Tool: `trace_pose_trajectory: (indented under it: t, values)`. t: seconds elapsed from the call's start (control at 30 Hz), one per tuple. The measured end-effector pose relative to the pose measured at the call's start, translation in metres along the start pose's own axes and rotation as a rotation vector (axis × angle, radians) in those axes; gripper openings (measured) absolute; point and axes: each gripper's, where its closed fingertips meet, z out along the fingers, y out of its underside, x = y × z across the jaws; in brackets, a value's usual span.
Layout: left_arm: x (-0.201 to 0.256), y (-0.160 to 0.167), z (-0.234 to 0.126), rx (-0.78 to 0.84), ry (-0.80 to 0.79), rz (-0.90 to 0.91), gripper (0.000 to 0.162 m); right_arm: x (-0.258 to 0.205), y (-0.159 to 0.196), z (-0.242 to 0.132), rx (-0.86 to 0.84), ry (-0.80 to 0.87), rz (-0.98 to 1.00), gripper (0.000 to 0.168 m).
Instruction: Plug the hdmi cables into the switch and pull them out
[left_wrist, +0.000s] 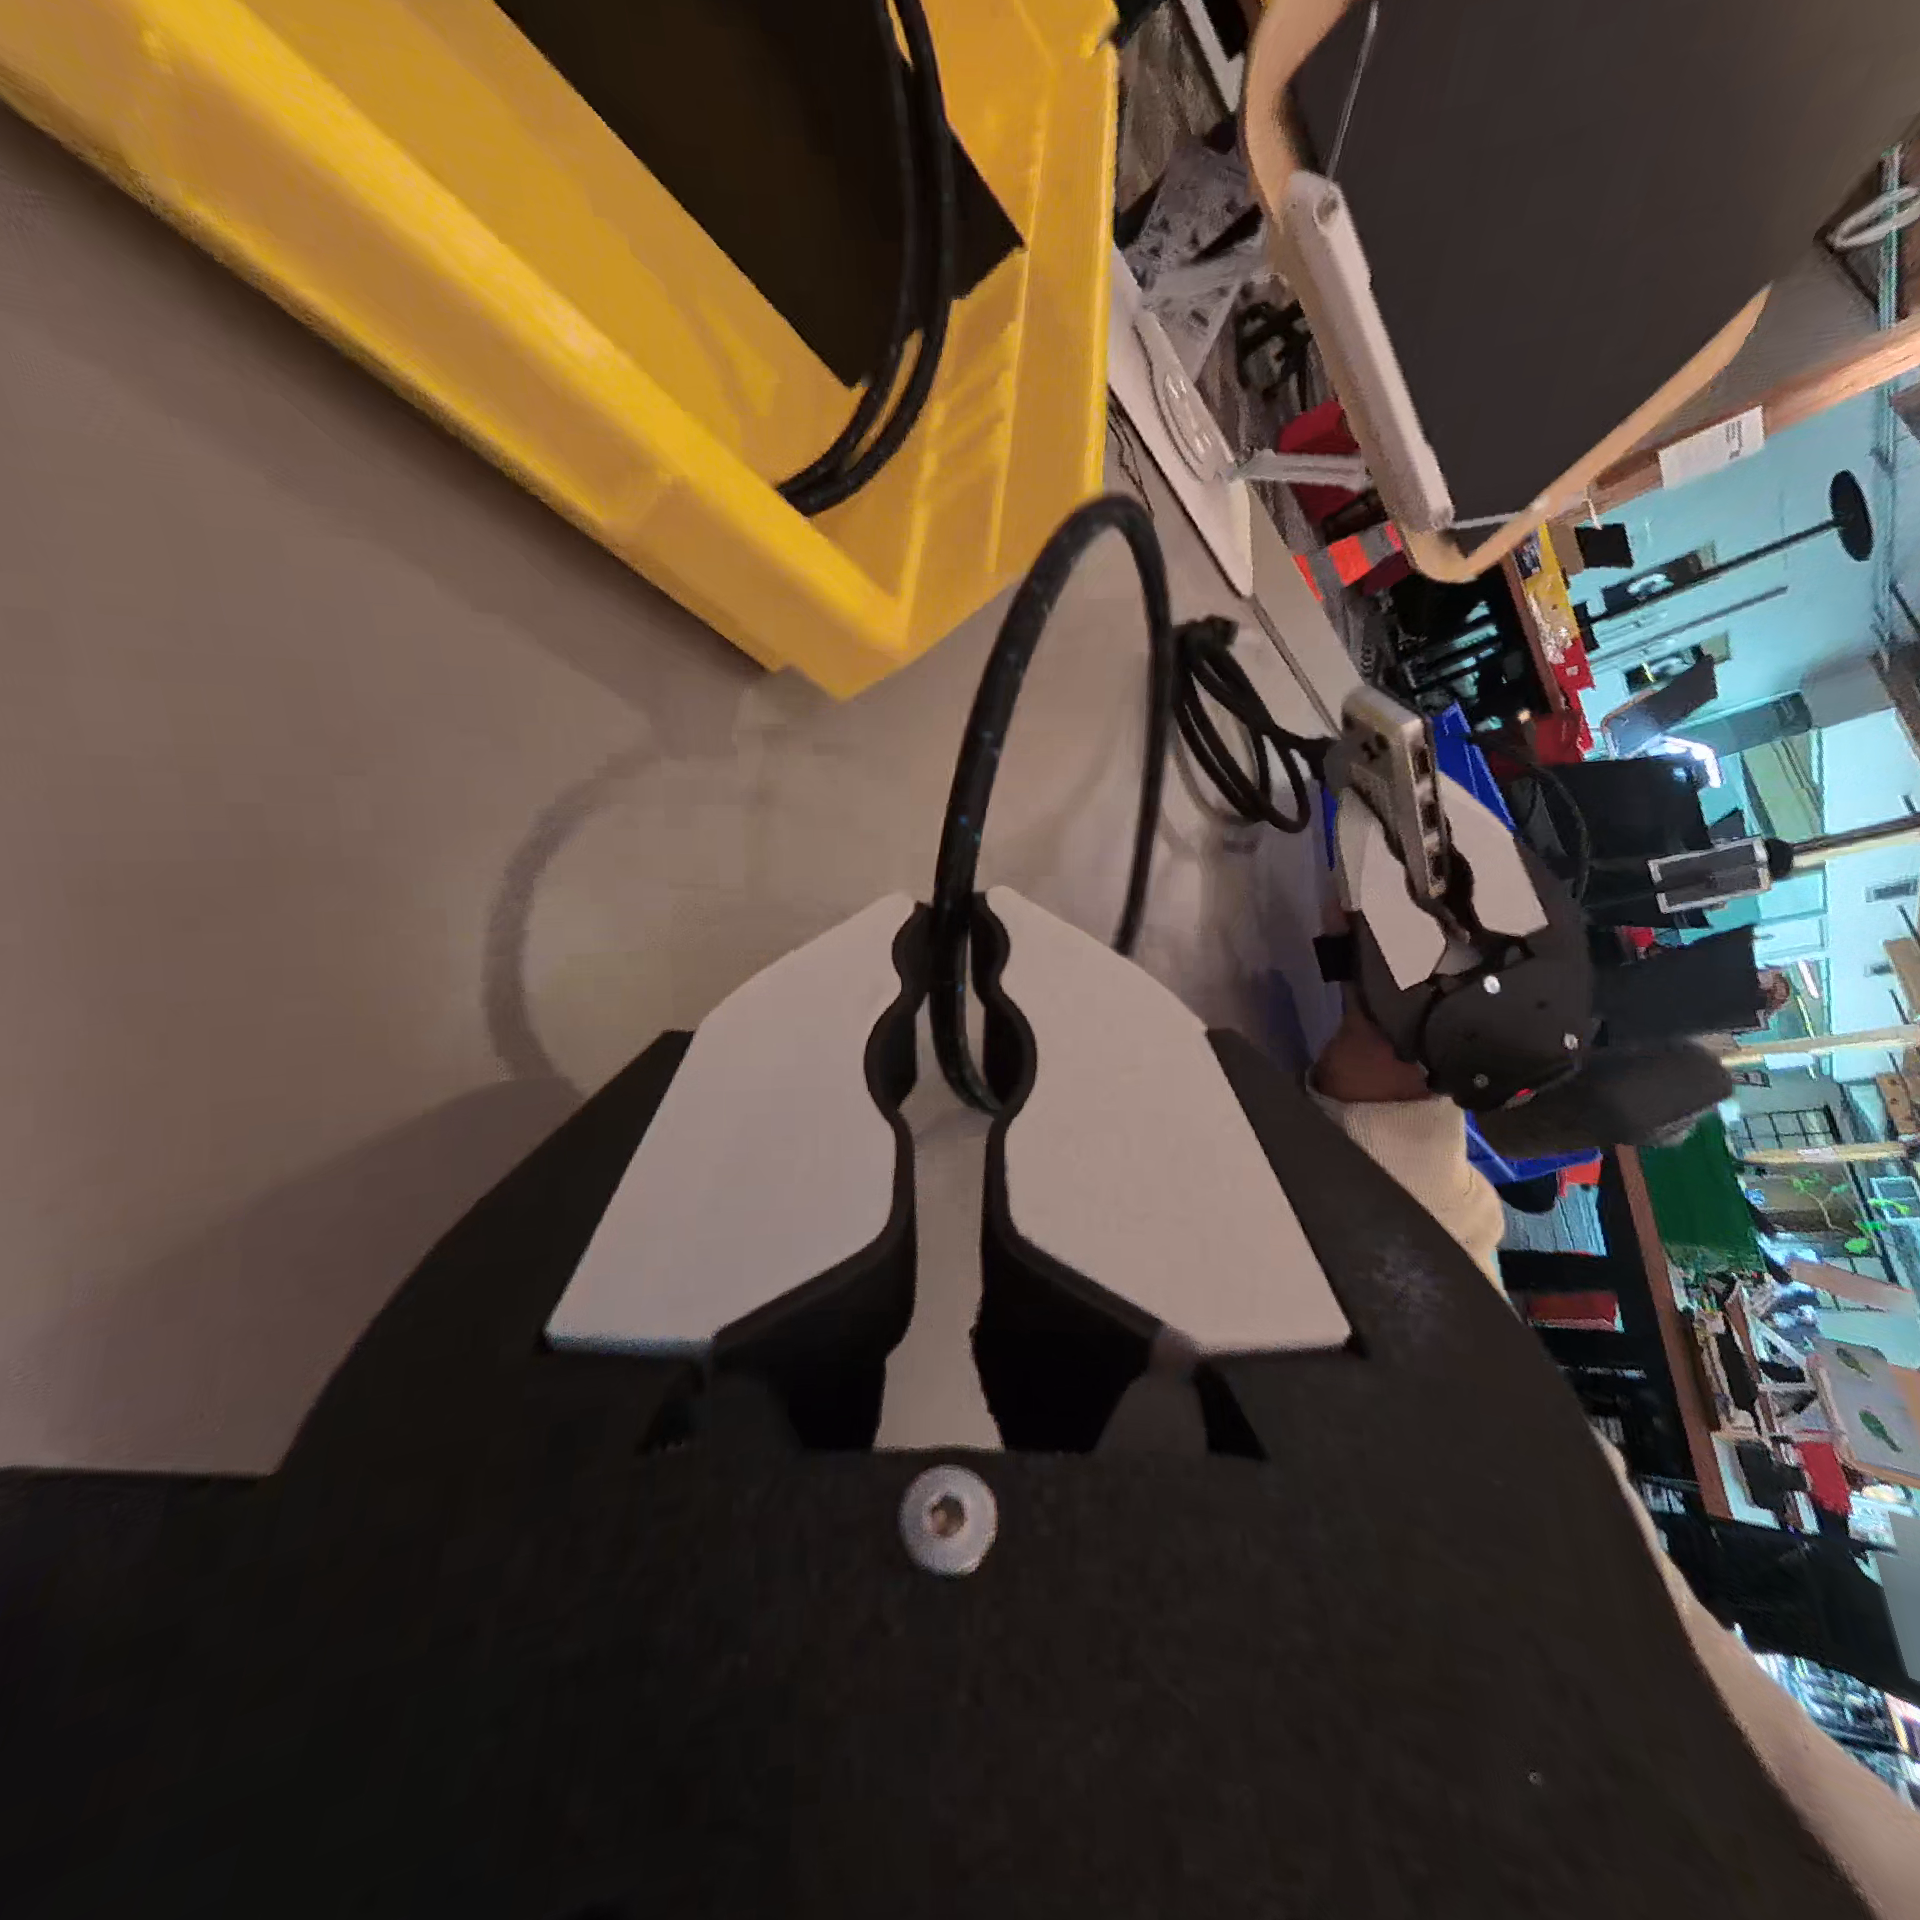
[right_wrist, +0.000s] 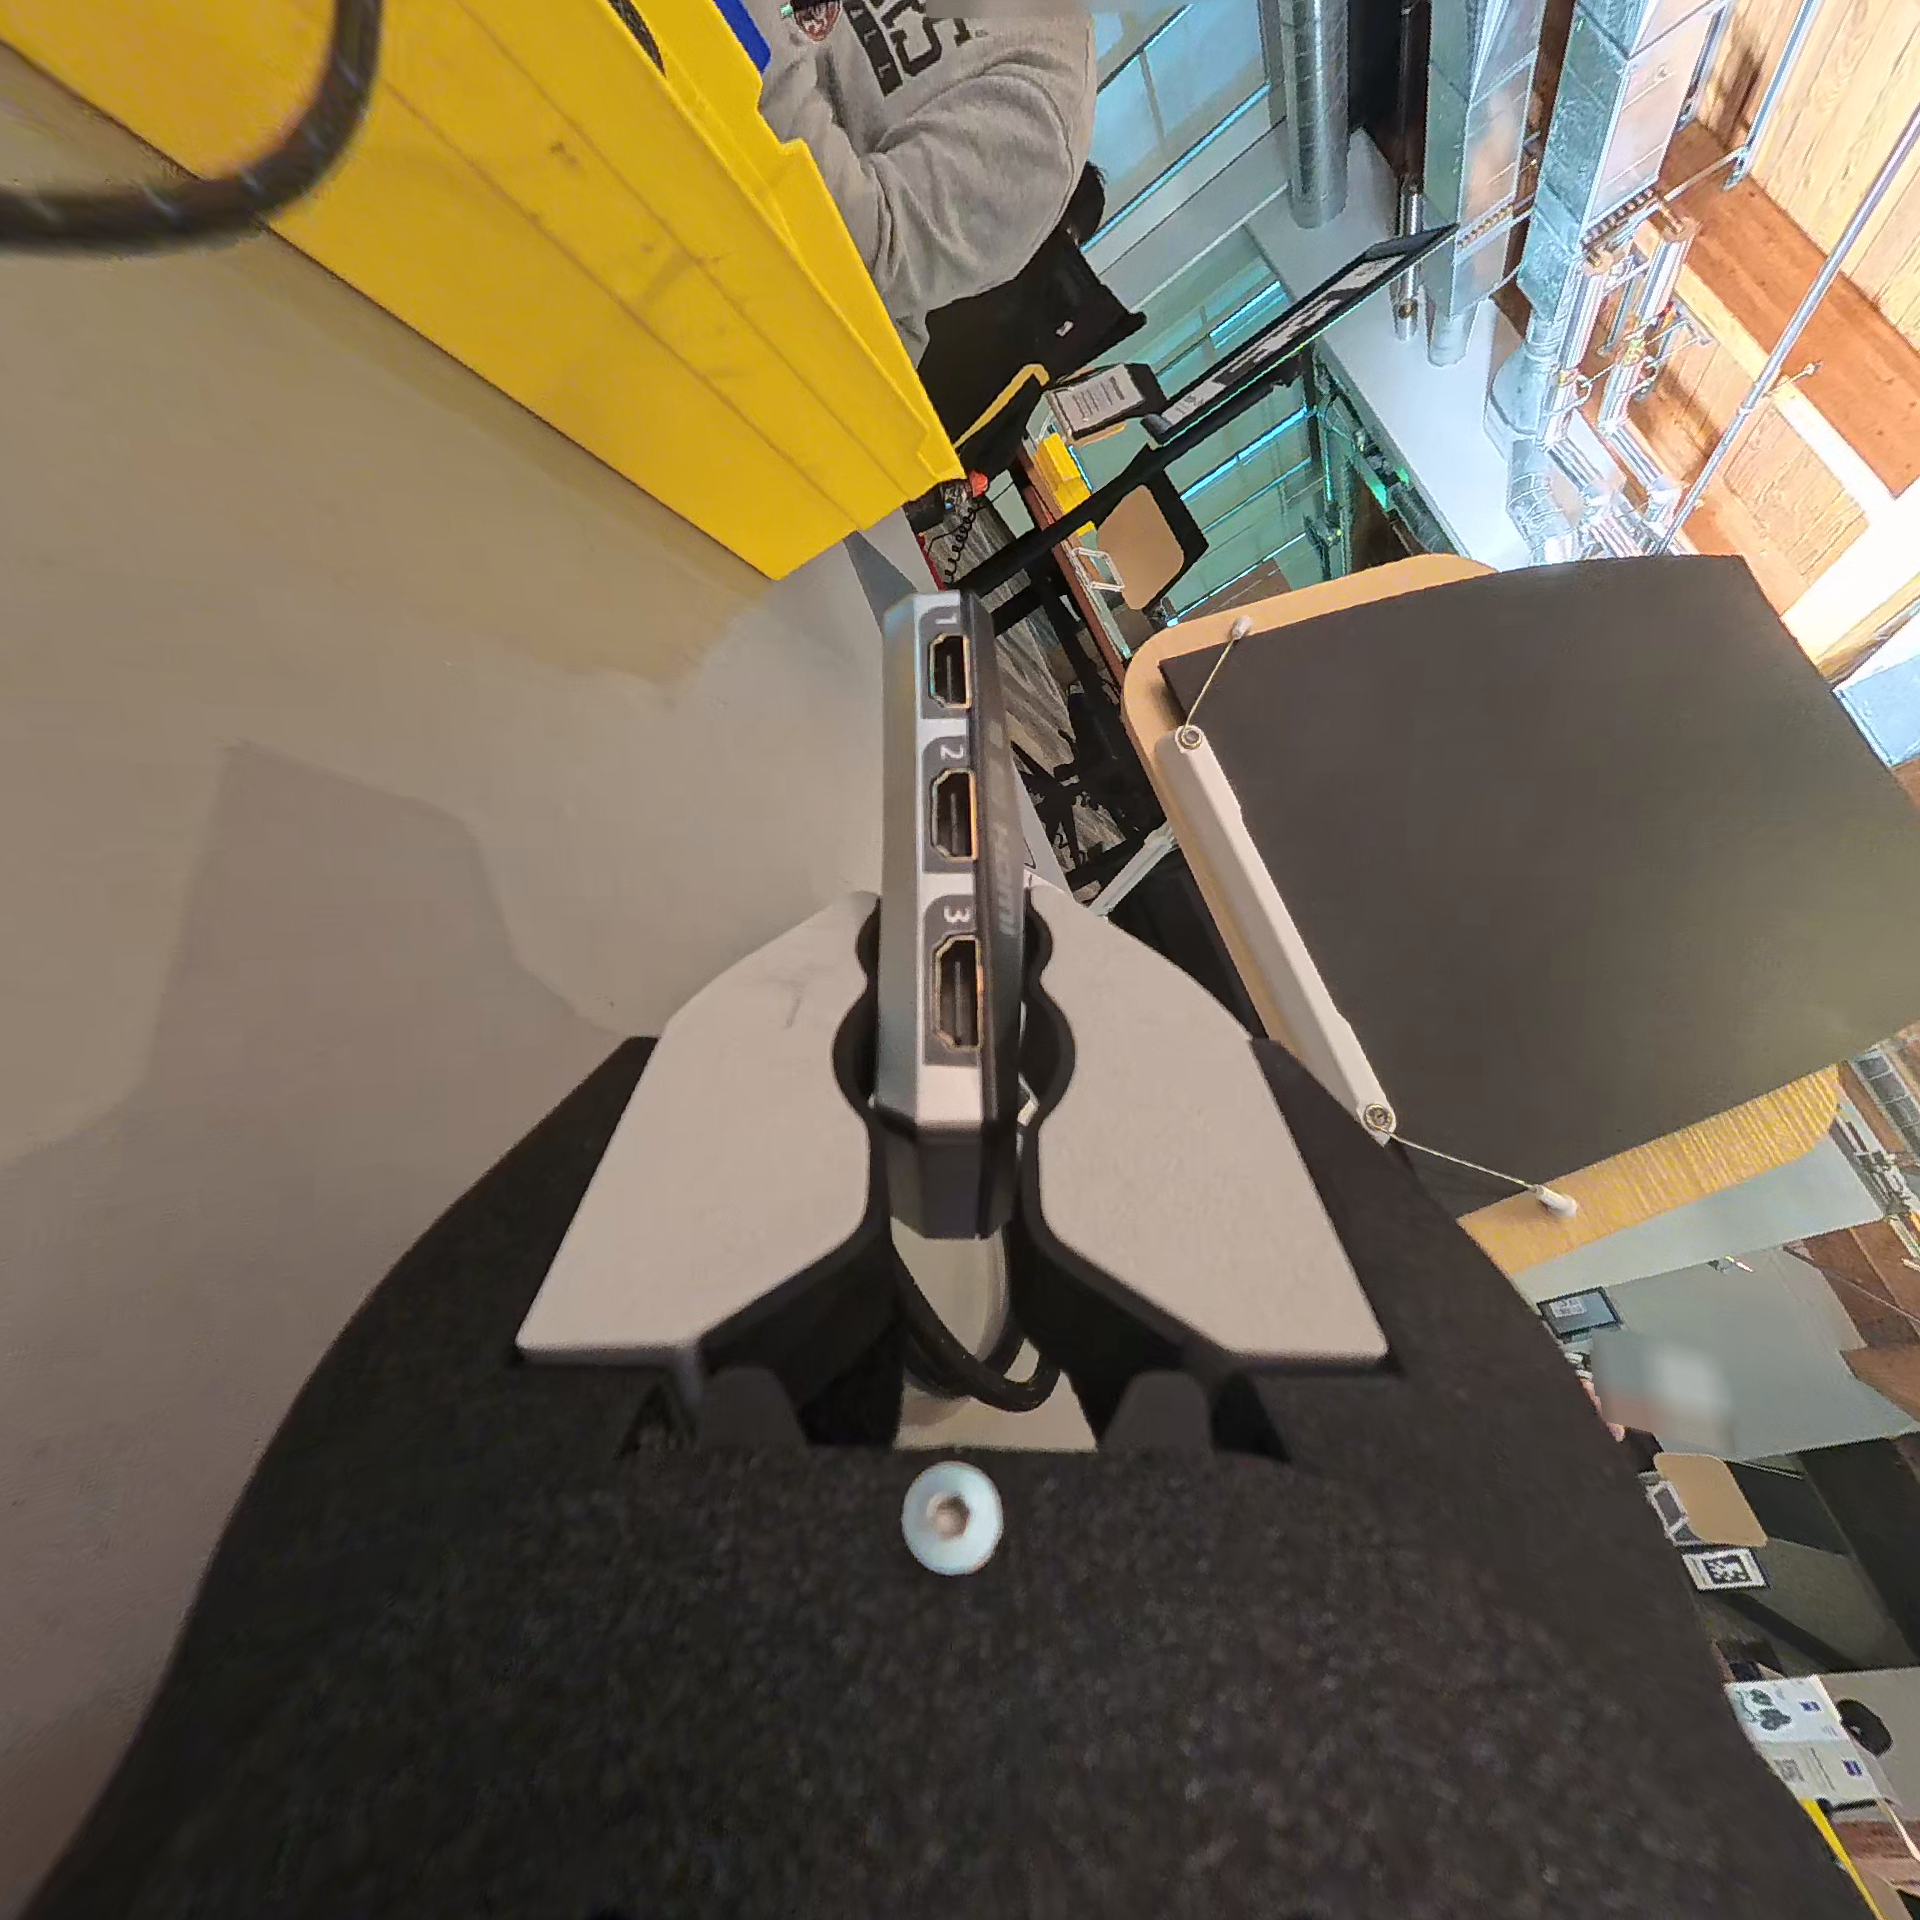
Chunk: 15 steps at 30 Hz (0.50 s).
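2 wrist views, close, sharing yellow bin (left_wrist: 644, 343)

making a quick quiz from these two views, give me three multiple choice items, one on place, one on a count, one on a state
1. Where is the switch?
A. in the right gripper
B. inside the yellow bin
C. flat on the table

2. How many ports show on the switch's face?
A. one
B. three
C. five

3. What is the left gripper doing?
A. open and empty
B. shut on the switch
C. shut on a black cable

Answers: 1 A, the switch stands between the right fingers. 2 B, three ports in a row, all empty. 3 C, the cable runs out between the closed fingers.
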Motion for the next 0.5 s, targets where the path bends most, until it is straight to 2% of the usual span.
trace_pose_trajectory:
  t: [0.2, 0.33, 0.5]
  values:
    - [0.027, 0.063, -0.003, -0.176, 0.058, 0.117, 0.01, 0.001, 0.001, -0.001, -0.002, -0.001, -0.001, 0.022]
    - [0.034, 0.11, -0.013, -0.271, 0.057, 0.314, 0.009, 0.0, 0.002, 0.0, -0.004, -0.003, -0.004, 0.022]
    - [0.039, 0.141, -0.023, -0.303, 0.061, 0.607, 0.024, 0.0, 0.003, 0.001, -0.005, -0.003, 0.0, 0.022]
